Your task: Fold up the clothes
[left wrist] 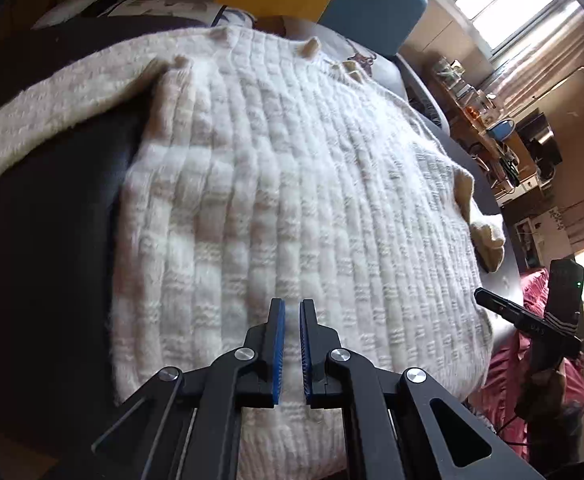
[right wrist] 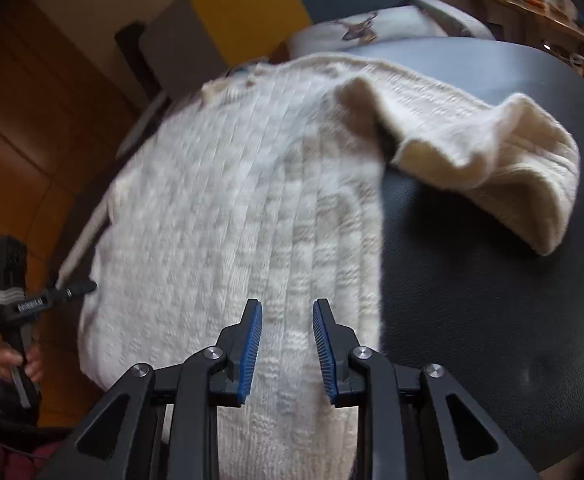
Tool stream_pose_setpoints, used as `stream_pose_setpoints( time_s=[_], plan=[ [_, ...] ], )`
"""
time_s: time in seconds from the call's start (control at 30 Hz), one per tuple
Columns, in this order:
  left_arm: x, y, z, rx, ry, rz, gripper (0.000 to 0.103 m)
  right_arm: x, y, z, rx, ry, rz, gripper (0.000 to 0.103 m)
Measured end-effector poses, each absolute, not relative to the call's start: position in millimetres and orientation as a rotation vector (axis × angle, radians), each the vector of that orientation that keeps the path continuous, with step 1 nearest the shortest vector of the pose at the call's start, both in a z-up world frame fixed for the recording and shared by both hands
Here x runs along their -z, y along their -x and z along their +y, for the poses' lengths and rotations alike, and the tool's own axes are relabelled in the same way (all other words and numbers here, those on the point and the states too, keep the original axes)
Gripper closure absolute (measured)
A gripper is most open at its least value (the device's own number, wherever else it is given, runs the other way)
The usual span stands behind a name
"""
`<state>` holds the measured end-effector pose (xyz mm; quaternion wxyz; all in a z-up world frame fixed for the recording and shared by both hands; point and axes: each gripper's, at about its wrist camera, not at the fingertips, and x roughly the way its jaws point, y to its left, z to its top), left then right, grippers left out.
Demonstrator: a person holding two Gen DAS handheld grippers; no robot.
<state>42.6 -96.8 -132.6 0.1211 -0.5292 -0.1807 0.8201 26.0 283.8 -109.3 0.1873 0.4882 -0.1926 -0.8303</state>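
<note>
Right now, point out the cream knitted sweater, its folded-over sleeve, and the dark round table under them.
cream knitted sweater (left wrist: pixel 292 184): left wrist view, middle of its body.
folded-over sleeve (right wrist: pixel 491 148): right wrist view, the sleeve's cuff end.
dark round table (right wrist: pixel 491 320): right wrist view, bare top beside the sweater.

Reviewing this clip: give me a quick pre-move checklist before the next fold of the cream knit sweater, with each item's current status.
1. Sweater body lying flat on the dark table: ok.
2. Sleeve folded in: not ok, it lies bunched out to the side on the table.
3. Left gripper free of fabric: ok, shut with nothing between the pads.
4. Right gripper free of fabric: ok, open above the hem.
5. Opposite sleeve position: not ok, spread outward.
6. Hem edge aligned: cannot tell.
</note>
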Motion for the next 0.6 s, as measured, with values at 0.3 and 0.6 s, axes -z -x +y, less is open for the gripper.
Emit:
stream_pose_setpoints(
  time_s=[0.3,0.6],
  plan=[
    [130,25,9,-2.221,1.513,-0.308,0.082,84,11,391,2.556,-1.228,-1.064,0.074],
    [129,56,82,-2.161,1.431,-0.175,0.079,120,59,401,2.476,-1.34,-1.196,0.076]
  ],
)
